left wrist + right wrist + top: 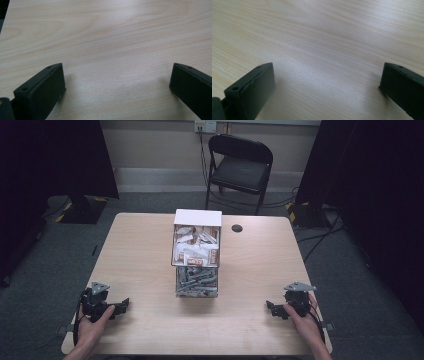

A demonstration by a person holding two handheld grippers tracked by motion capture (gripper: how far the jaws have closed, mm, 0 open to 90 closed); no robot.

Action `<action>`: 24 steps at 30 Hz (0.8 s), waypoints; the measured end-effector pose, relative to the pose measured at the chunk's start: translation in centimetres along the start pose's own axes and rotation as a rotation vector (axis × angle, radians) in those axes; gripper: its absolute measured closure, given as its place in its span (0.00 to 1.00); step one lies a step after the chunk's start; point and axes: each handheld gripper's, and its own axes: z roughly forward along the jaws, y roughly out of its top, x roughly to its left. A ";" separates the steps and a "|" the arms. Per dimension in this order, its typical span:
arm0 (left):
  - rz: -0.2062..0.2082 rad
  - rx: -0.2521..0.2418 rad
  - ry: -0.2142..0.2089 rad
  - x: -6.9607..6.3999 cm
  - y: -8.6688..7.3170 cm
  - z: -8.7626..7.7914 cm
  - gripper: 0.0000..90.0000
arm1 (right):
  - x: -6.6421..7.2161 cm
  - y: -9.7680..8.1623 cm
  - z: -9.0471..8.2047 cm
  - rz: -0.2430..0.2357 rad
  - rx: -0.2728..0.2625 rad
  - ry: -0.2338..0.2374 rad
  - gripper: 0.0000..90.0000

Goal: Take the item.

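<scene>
Two grippers are resting near the front edge of the surface [150, 250], and I am holding one in each hand. Going from the left: my left gripper [122, 305] is lying low on the wood with its jaws released, wide apart, and grasping nothing; in the left gripper view bare wood is showing between them. In the middle, well apart from both hands, the clear box [197, 252] is standing, with a white top, paper packets in the upper part and grey pieces below. My right gripper [270, 309] is pointing inward, its jaws also released and empty.

To do this step well, I am thinking to bring the nearer hand slowly toward the box front, keeping the jaws level and open, and to steady the box with the other gripper so it is not sliding or tipping.

Several things are hard to make out: what the grey pieces are, how the box is opening, and the print on the packets. My forearms are cut off by the bottom edge.
</scene>
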 end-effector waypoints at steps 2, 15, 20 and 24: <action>0.000 0.000 0.000 0.0 0.0 0.0 0.00 | 0.0 0.0 0.0 0.001 0.001 0.000 0.00; 0.009 0.008 -0.015 0.1 0.0 -0.1 0.00 | 0.0 0.0 0.0 0.000 0.000 0.000 0.00; 0.008 -0.003 -0.021 0.4 0.1 -0.6 0.12 | 0.0 0.0 0.0 0.000 0.000 0.000 0.00; -0.024 -0.012 -0.044 0.7 0.3 -1.0 0.22 | 0.0 0.0 0.0 0.001 0.001 -0.001 0.00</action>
